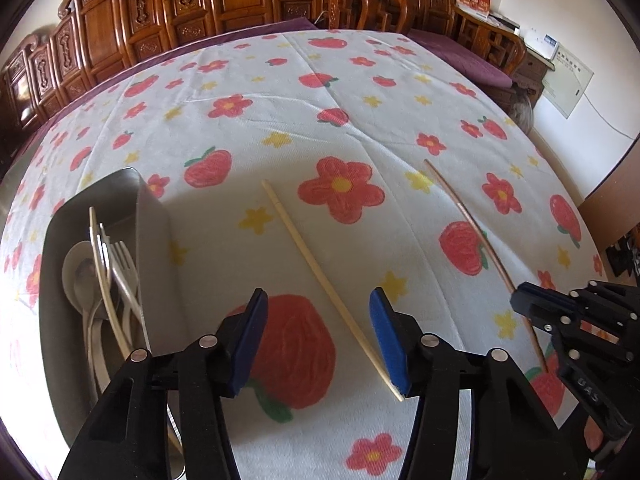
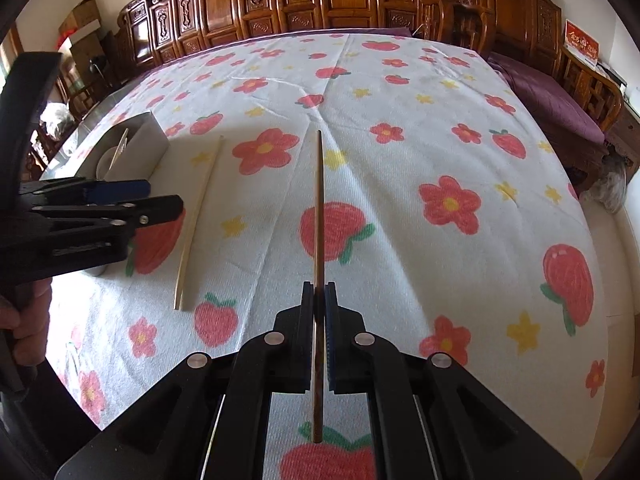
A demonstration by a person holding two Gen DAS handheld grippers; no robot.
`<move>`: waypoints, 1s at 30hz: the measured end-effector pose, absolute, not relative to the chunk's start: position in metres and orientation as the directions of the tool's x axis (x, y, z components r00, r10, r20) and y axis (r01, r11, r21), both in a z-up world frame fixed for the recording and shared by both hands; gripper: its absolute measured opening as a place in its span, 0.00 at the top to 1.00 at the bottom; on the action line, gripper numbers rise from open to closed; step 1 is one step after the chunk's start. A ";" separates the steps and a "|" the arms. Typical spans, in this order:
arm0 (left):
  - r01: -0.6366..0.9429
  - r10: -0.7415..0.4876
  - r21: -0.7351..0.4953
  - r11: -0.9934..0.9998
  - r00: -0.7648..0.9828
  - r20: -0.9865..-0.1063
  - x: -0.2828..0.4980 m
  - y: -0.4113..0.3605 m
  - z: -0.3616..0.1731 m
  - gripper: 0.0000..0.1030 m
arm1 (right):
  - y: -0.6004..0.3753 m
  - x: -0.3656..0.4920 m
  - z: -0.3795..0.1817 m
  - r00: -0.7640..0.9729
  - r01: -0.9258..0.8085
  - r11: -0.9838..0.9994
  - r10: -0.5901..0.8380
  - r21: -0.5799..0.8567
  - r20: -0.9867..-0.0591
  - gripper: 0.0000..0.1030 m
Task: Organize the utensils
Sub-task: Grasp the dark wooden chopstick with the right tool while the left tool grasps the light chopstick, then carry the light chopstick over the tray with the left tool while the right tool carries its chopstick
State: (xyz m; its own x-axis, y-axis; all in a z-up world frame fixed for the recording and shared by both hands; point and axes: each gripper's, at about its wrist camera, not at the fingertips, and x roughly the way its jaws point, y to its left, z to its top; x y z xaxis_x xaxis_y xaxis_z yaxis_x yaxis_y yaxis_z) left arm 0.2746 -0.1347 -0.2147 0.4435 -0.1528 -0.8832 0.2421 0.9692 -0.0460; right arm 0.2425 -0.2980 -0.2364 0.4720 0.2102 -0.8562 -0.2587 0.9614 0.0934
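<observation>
the left claw [image 1: 318, 336] hangs spread over the pale chopstick [image 1: 320, 272], which lies on the bench [image 1: 400, 80] between its pads, untouched, long axis running toward the far edge, just right of the metal tray [image 1: 152, 216]. the right claw [image 2: 319, 300] is pressed together, pinching the brown chopstick [image 2: 319, 200], which points away toward the far edge.

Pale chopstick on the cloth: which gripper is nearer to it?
Left. The left gripper straddles the pale chopstick with open jaws, one pad at its near end. The right gripper is off to the side, shut on the brown chopstick.
</observation>
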 end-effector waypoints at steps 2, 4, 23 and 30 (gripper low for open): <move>0.238 -0.149 -0.048 0.970 0.429 -0.891 0.278 -0.138 -0.220 0.56 | -0.301 0.242 -0.234 0.477 -0.256 0.962 0.214 0.099 -0.853 0.94; 0.237 -0.147 -0.048 0.970 0.418 -0.897 0.282 -0.142 -0.225 0.57 | -0.302 0.242 -0.233 0.480 -0.255 0.961 0.218 0.103 -0.850 0.94; 0.260 -0.120 -0.017 0.965 0.385 -0.915 0.275 -0.145 -0.235 0.96 | -0.296 0.231 -0.226 0.494 -0.260 0.960 0.228 0.108 -0.839 0.94; 0.283 -0.158 -0.035 0.958 0.424 -0.892 0.260 -0.134 -0.209 0.96 | -0.287 0.227 -0.215 0.508 -0.270 0.957 0.234 0.104 -0.829 0.94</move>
